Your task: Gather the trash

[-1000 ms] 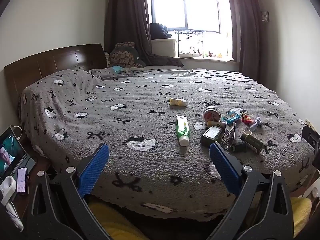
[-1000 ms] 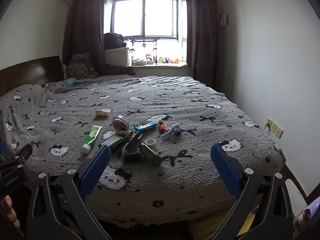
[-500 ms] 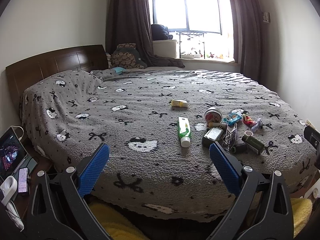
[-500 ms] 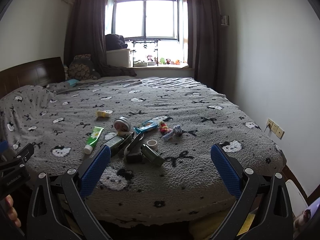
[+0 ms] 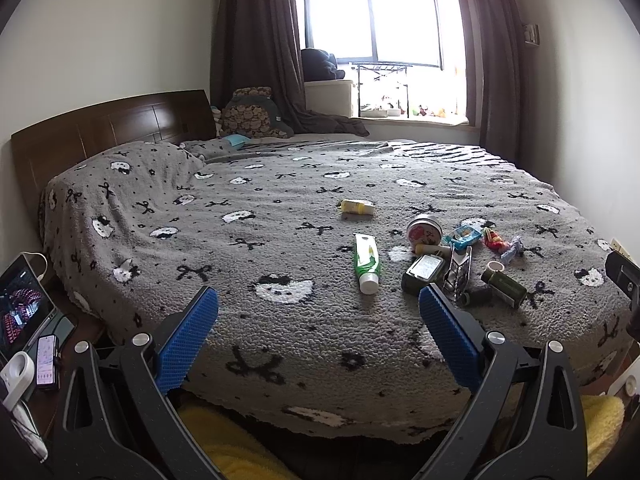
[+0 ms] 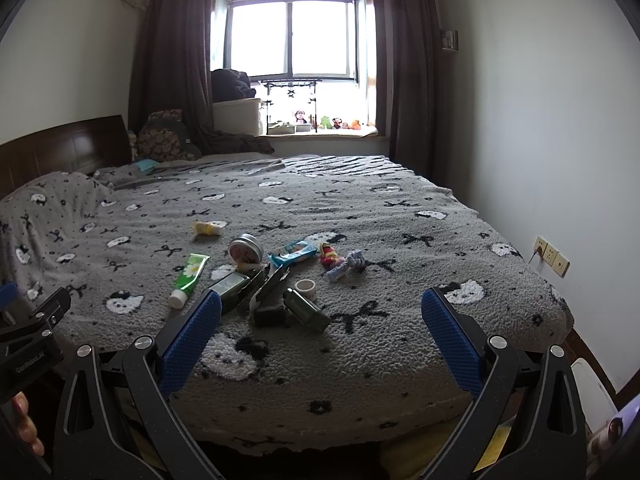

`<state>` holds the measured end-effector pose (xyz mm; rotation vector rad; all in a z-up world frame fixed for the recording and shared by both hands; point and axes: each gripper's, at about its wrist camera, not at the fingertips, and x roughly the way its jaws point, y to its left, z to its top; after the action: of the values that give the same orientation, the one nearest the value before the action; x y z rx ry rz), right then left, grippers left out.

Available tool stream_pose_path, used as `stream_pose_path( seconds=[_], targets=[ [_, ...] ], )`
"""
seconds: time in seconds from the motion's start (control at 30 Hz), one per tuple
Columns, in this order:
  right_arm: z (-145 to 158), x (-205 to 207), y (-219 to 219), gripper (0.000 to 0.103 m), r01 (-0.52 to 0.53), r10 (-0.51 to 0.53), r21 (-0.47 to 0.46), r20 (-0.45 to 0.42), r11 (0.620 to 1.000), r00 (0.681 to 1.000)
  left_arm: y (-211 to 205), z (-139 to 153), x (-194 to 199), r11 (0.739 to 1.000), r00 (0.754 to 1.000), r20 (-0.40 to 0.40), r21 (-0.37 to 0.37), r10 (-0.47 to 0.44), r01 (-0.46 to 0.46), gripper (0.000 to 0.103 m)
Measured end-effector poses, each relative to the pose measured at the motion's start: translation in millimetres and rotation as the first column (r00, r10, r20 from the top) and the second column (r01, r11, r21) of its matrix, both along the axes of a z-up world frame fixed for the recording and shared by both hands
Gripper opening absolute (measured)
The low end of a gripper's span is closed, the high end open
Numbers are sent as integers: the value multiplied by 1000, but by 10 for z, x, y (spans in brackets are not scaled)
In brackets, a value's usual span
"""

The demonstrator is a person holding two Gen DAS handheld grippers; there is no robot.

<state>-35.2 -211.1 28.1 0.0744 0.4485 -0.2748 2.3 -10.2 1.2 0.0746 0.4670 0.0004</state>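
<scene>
**Both tongs spread wide before a littered bed**

The bed (image 5: 248, 240), under a grey blanket patterned with cats and bows, filled both views. The left tongs (image 5: 318, 324) and right tongs (image 6: 320, 330) hovered at its near edge, each released and empty. The trash lay on the blanket ahead: a green tube (image 5: 366, 260), a dark green bottle (image 6: 307, 310), a blue packet (image 6: 292, 251), a round tin (image 6: 245, 250) and a small yellow tube (image 5: 357, 207), farthest back and alone.

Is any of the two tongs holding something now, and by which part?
Nothing is held. The left tongs and the right tongs are both open and empty, short of the trash on the bed.
</scene>
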Motion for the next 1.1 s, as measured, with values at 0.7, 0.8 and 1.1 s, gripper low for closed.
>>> stream_pose_path(
  seconds=[0.7,0.8,1.1],
  targets=[
    [2,0,36,100,-8,8,2,-3,1000,1000,80,18,-21,1000,1000,5,-2,8,-8,95],
    [4,5,39,100,-10,10,3,-3,1000,1000,82,19,-22,1000,1000,4,-2,8,-8,95],
    [2,6,40,100,-11,11,5,-3,1000,1000,71,17,-21,1000,1000,5,0,10,-10,95]
  ],
)
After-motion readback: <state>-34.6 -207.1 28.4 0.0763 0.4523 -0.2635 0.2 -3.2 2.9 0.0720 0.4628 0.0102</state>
